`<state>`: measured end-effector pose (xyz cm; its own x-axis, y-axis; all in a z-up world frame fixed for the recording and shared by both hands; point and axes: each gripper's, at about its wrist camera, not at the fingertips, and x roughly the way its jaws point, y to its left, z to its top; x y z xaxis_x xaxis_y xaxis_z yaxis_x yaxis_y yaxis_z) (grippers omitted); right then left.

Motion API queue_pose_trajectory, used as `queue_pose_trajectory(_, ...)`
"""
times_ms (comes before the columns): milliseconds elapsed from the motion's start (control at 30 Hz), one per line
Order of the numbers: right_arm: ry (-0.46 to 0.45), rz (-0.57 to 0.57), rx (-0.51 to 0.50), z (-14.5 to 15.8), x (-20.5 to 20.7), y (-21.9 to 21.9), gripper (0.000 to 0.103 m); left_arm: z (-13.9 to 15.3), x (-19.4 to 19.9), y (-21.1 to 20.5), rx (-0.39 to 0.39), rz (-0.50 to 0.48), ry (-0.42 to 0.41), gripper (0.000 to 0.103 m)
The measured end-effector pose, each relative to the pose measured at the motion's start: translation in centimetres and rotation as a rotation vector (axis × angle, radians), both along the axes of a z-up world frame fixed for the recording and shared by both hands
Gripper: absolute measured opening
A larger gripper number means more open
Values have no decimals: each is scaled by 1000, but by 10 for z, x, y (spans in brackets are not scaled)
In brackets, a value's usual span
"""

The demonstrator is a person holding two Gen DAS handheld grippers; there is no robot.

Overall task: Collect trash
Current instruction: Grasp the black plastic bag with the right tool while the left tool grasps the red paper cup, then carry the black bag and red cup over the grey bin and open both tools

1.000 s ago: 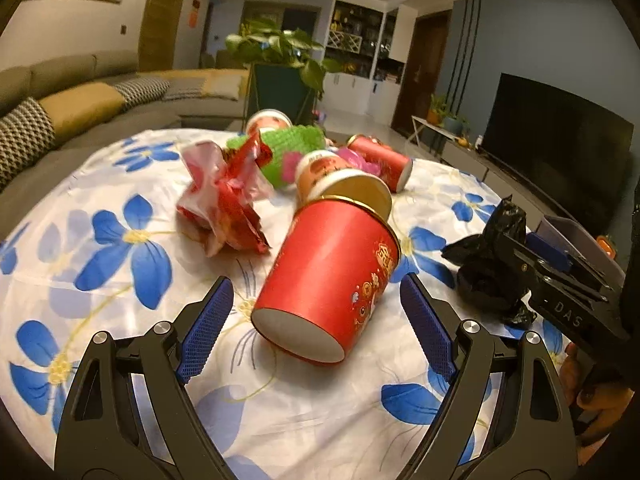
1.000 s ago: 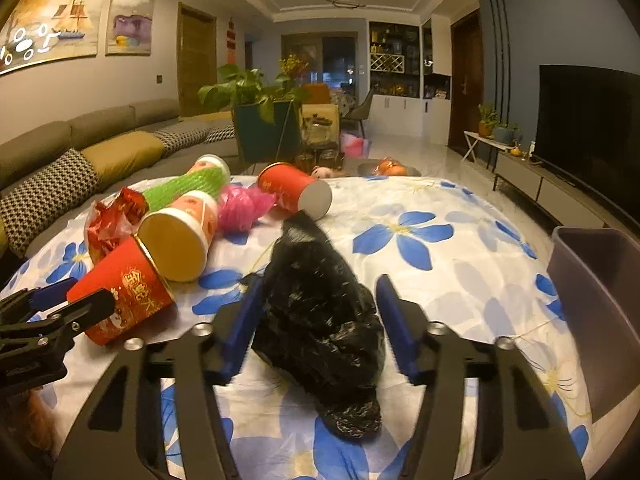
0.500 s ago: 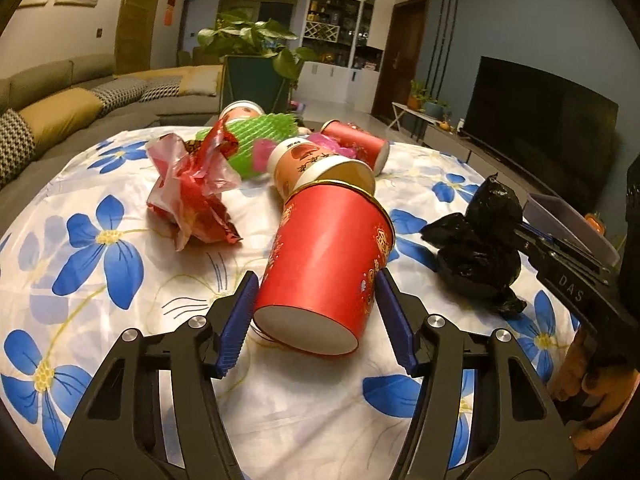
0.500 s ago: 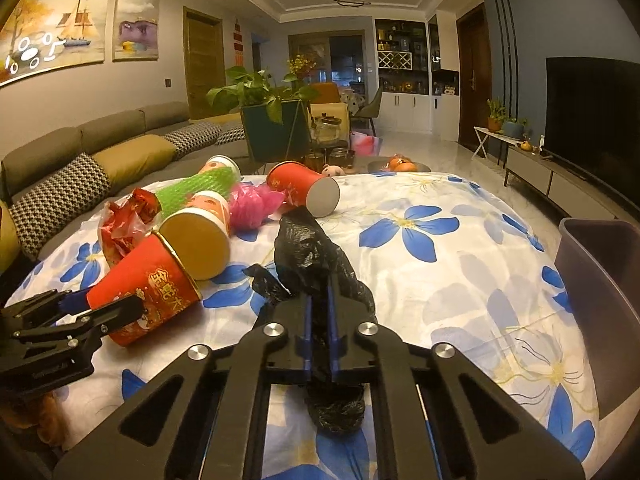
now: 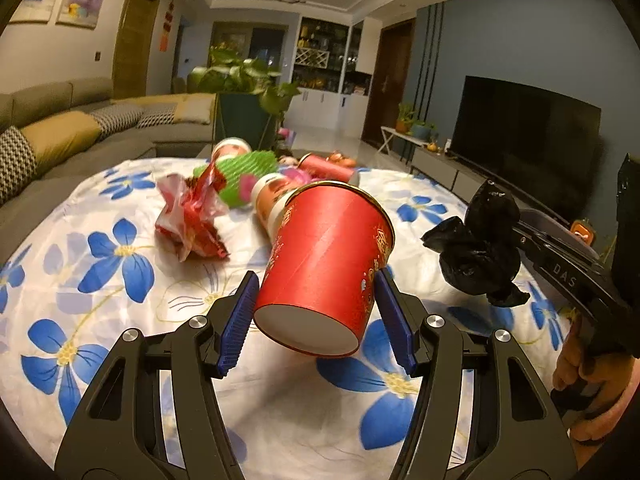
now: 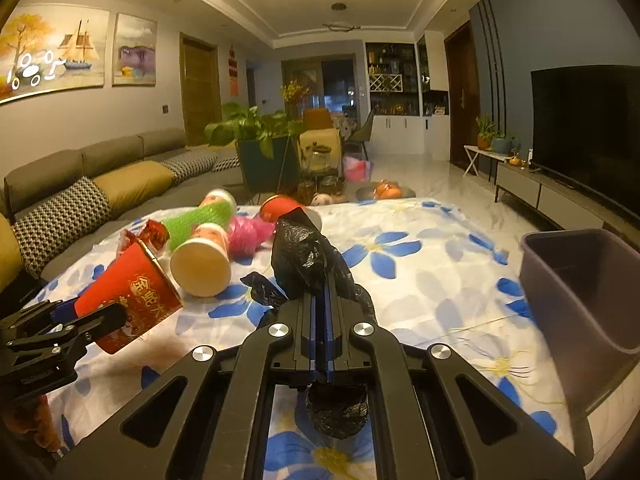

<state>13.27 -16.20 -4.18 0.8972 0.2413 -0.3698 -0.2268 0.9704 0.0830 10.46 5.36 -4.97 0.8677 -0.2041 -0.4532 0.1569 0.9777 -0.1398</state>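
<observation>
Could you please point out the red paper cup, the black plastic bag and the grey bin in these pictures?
red paper cup (image 5: 328,256): left wrist view, on its red side wall.
black plastic bag (image 6: 308,260): right wrist view, on the crumpled upper bulge.
grey bin (image 6: 576,300): right wrist view, on its outer front wall.

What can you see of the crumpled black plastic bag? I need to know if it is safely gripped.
The black plastic bag is thin, glossy, crinkled film, bunched into a lump. The right gripper is shut on its middle; one wad sticks up beyond the fingertips, another hangs below them. In the left wrist view it hangs clear of the flowered tablecloth.
</observation>
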Motion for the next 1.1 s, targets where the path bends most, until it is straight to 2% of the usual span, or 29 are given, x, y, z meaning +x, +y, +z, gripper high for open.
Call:
queue_pose_trajectory(633,-91,-97,18,32,-32,-45,4,41,-1,-52,21,-52,-91,58)
queue_pose_trajectory(1100,-122,-188,43,44,-35,-85,4,52,20,-104,54,-133,-108,58)
